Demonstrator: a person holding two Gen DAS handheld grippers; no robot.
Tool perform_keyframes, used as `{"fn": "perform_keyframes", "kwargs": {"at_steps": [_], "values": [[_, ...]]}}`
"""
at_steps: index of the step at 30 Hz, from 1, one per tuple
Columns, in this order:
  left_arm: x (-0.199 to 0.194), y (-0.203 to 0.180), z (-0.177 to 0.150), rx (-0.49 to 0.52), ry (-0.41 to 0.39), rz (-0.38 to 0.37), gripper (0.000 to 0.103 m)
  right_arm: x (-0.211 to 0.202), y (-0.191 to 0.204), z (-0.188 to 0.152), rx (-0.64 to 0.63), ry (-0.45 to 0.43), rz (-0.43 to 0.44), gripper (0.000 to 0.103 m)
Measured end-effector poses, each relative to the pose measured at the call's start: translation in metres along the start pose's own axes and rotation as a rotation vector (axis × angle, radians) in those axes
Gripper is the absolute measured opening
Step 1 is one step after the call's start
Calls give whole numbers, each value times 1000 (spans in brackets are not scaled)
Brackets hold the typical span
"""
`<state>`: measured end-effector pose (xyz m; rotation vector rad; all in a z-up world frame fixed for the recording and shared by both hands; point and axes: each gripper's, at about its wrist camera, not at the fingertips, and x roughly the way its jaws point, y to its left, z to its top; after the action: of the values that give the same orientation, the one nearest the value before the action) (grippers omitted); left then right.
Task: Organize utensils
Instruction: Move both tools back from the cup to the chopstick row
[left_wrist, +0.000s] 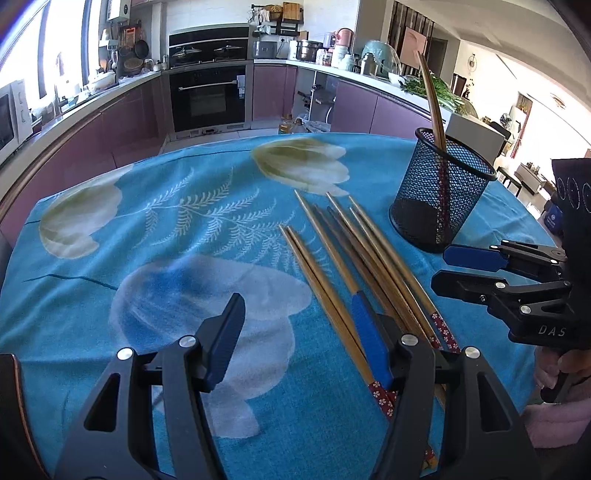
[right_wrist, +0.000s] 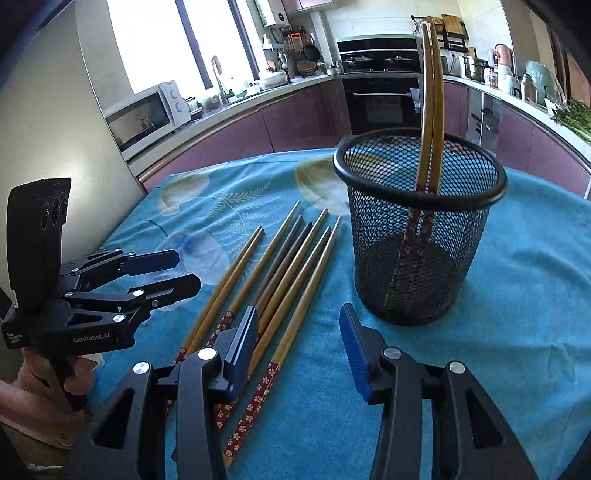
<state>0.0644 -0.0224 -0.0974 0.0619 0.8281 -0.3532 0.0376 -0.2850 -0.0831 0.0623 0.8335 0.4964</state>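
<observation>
Low in the left wrist view, the left claw (left_wrist: 299, 332) is standing with its jaws apart and nothing between them, its right finger lying over the near ends of the loose chopsticks (left_wrist: 354, 258) without pinching any. Seen at the right edge of that same view, the right claw (left_wrist: 443, 269) is also hanging apart and empty, just beside the mesh holder (left_wrist: 443, 195).

In the right wrist view, the chopsticks are lying fanned in a loose bundle at the centre of the frame on the blue flowered cloth covering the counter (right_wrist: 535, 295), patterned red handles toward the cameras, tips pointing away. The mesh holder is standing upright at centre right, close to the bundle, with two chopsticks (right_wrist: 430, 110) already leaning inside it.

Judging by this, the step in hand is picking up a further stick. Doing it well probably means straddling one stick near its patterned end, closing squarely so neighbours are not dragged along, then lifting it clear and lowering it handle-first inside the rim without tipping the light holder.
</observation>
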Motion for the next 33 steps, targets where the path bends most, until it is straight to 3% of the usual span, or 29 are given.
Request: {"fn": "perform_keyframes", "kwargs": {"at_steps": [27,33], "values": [[23,0,-8,16,75,5,55,11,3,-7,-14,41,-36,40],[23,0,-8,17,75,6,54,11,0,-7,-23,53,-57,34]]}}
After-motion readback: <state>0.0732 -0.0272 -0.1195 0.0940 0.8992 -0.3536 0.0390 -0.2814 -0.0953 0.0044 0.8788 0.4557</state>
